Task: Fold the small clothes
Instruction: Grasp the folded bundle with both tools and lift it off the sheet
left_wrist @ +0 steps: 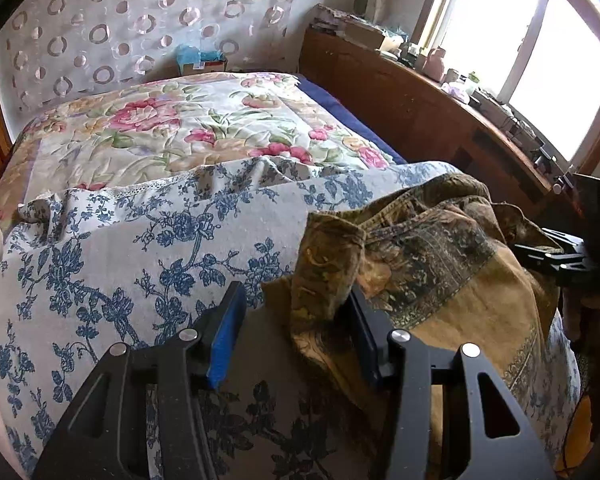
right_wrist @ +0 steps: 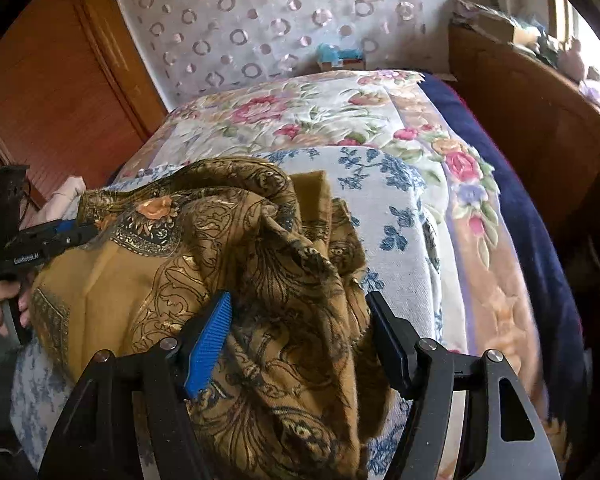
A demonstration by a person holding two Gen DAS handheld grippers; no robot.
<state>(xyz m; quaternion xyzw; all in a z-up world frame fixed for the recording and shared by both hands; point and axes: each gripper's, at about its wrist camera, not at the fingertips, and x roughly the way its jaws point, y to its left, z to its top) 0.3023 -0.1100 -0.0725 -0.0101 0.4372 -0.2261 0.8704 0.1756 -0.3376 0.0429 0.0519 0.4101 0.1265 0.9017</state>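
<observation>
We see a bed (left_wrist: 100, 136) spread with a blue-flowered white cover (left_wrist: 112, 248), on which a mustard patterned garment (right_wrist: 228, 248) lies crumpled near the bed's near edge, toward its right-hand side.

The left tongs (left_wrist: 296, 324) stand half open. A bunched corner of the garment rises between their pads, leaning against the right pad; the left pad stands clear of it, so we judge nothing is gripped there.

The right tongs (right_wrist: 300, 328) are parting, and a thick ridge of the cloth lies between the pads without either visibly pressing on it.

We judge the step in hand to be the opening one: the garment is not yet spread flat, and both tongs are placed at its bunched near edge to take hold or re-take hold.

The next move calls for each pair of tongs to close on a single edge layer rather than a bundle, then to draw the cloth apart and flat on the cover.

On the side of the left tongs, seen from the right wrist, small white lettering shows; it is too fine for us to read with confidence.
</observation>
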